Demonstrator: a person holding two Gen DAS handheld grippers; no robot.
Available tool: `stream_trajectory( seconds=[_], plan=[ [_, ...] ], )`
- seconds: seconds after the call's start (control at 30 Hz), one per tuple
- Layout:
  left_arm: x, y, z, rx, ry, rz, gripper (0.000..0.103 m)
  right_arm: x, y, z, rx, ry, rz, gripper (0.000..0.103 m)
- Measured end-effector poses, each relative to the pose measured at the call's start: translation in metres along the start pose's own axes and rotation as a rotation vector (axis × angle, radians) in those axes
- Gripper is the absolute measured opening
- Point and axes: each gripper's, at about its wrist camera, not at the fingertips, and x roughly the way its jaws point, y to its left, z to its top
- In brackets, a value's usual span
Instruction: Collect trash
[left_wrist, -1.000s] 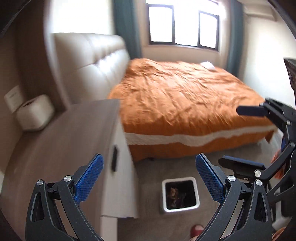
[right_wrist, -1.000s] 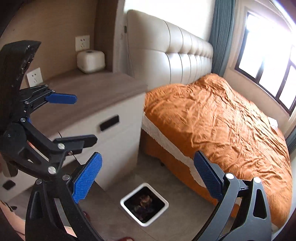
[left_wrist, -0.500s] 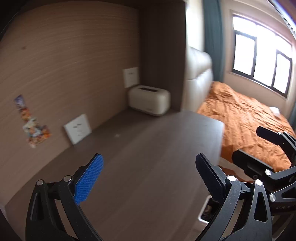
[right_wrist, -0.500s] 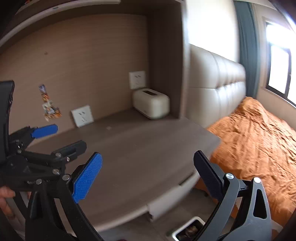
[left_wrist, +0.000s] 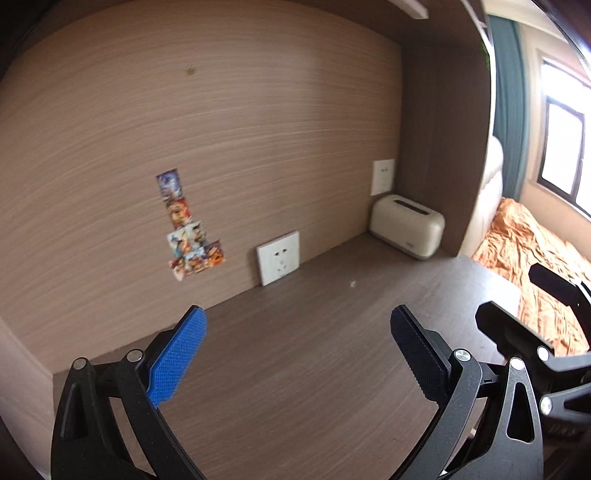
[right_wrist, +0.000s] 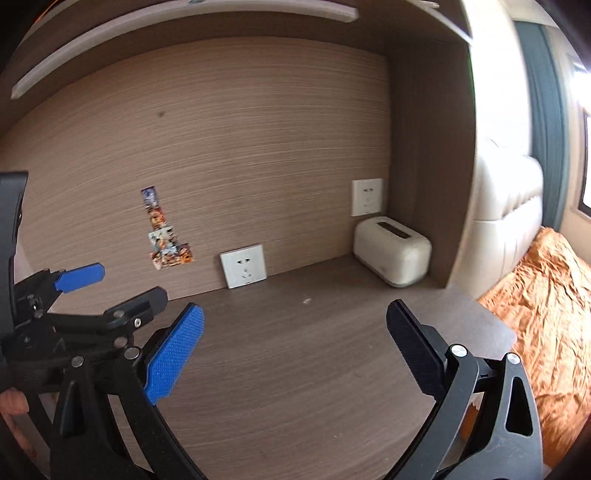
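Observation:
My left gripper (left_wrist: 297, 321) is open above the dark wooden desk top (left_wrist: 314, 387), with nothing between its fingers. Also open and empty, my right gripper (right_wrist: 295, 314) hovers over the same desk top (right_wrist: 288, 387). A tiny white scrap (left_wrist: 352, 283) lies on the desk beyond the fingers, toward the back; the right wrist view shows this scrap (right_wrist: 306, 301) too. The trash bin is out of view. The right gripper (left_wrist: 517, 299) shows at the right edge of the left wrist view. The left gripper (right_wrist: 122, 286) shows at the left of the right wrist view.
A cream tissue box (left_wrist: 406, 230) stands in the desk's back right corner beside a side panel. Two wall sockets (left_wrist: 279, 256) (left_wrist: 382, 177) and colourful stickers (left_wrist: 188, 229) sit on the wooden back wall. An orange bed (right_wrist: 546, 295) lies right of the desk. A shelf (right_wrist: 184, 40) hangs overhead.
Both grippers swung left and up, away from the bed and floor bin, and now face the desk's back wall. The bin has left both views. Both stay open.

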Motion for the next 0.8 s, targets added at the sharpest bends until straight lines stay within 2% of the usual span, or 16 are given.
stream_trajectory(
  seconds=[0.13,0.33,0.63,0.8],
  plan=[
    [0.006,0.004,0.002,0.010,0.003,0.030,0.098,0.007,0.005,0.001,-0.006,0.004,0.003,0.099],
    [0.013,0.006,0.004,-0.002,0.019,-0.006,0.098,0.012,0.001,0.003,0.013,-0.002,-0.016,0.099],
    [0.015,0.005,0.006,0.040,0.006,0.021,0.098,0.019,0.001,0.003,0.030,0.009,-0.028,0.099],
    [0.014,0.008,0.006,0.030,0.004,0.028,0.098,0.019,0.002,0.004,0.030,0.014,-0.022,0.099]
  ],
)
